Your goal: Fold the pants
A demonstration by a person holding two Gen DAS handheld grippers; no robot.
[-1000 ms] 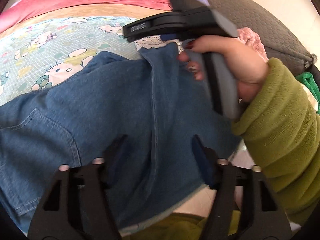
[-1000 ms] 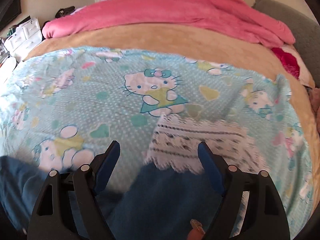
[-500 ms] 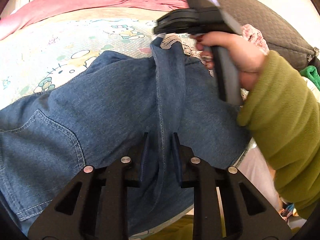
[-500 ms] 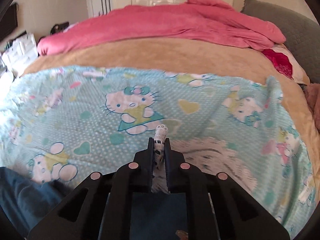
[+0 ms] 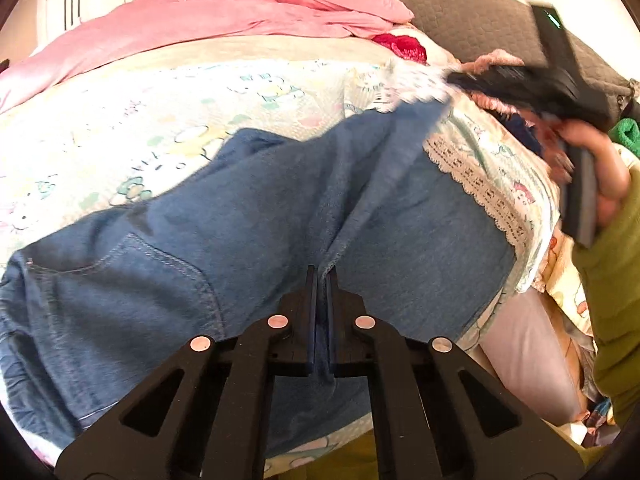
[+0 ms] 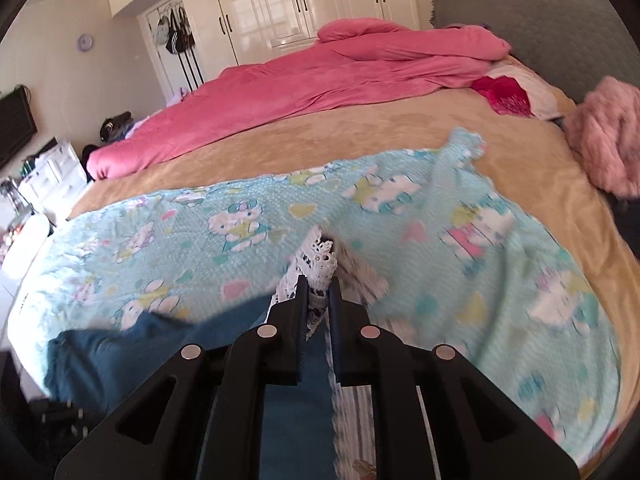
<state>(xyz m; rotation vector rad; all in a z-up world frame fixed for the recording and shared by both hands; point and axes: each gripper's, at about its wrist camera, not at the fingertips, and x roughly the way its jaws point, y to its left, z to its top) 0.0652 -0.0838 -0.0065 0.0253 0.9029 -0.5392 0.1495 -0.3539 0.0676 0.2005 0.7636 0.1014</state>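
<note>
Left wrist view: set low and close over the pants (image 5: 256,216), faced along the bed (image 5: 248,50) toward the pink quilt (image 5: 224,20) at its far edge; the right gripper (image 5: 452,80) is caught upper right.

Right wrist view: carried higher, faced across the bed toward the wardrobes (image 6: 288,4).

Shared by both: patterned blanket (image 6: 400,240), quilt, lace hem (image 6: 316,256).
</note>
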